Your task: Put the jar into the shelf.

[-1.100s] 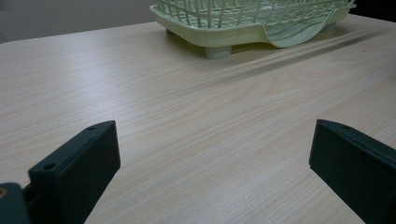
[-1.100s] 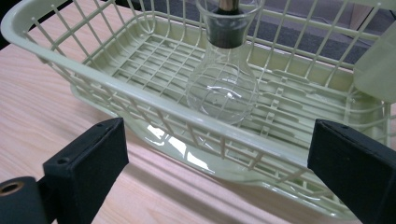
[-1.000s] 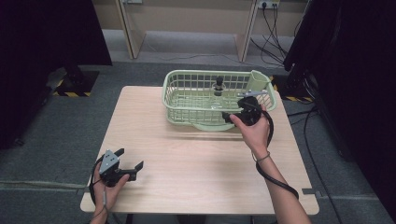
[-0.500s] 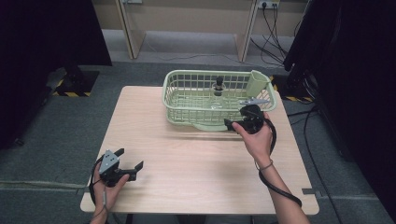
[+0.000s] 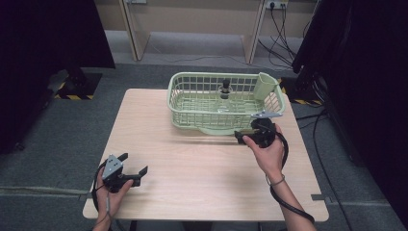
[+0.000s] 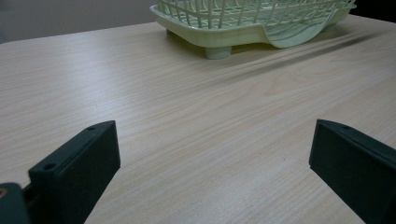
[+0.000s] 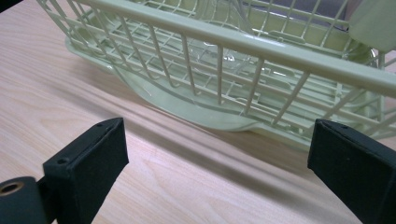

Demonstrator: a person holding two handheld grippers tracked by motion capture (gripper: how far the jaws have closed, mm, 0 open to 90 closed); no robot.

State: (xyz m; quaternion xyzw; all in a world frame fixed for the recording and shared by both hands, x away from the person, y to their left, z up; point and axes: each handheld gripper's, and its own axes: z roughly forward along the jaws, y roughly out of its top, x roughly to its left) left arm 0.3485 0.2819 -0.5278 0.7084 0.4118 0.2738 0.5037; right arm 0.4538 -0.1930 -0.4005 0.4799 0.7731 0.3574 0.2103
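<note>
A pale green wire basket (image 5: 192,113) stands at the back middle of the wooden table (image 5: 192,183). Inside it rests a clear glass piece with a black knob (image 5: 224,89), seen through the wires as a glassy shape (image 7: 224,53) in the right gripper view. My right gripper (image 5: 248,129) is just in front of the basket's right front corner, open and holding nothing. The basket wall (image 7: 243,44) is close ahead of its jaws. My left gripper (image 5: 133,163) rests near the table's front left, open and holding nothing, with bare tabletop (image 6: 210,116) between its jaws.
A green cup holder (image 5: 264,85) hangs on the basket's back right corner. The basket's foot and lip (image 6: 243,39) lie far ahead of the left gripper. Dark curtains, cables and wooden legs surround the table on the grey floor.
My right gripper has drawn back from the basket's front rim toward the person's side of the table. The left gripper has stayed where it was.
</note>
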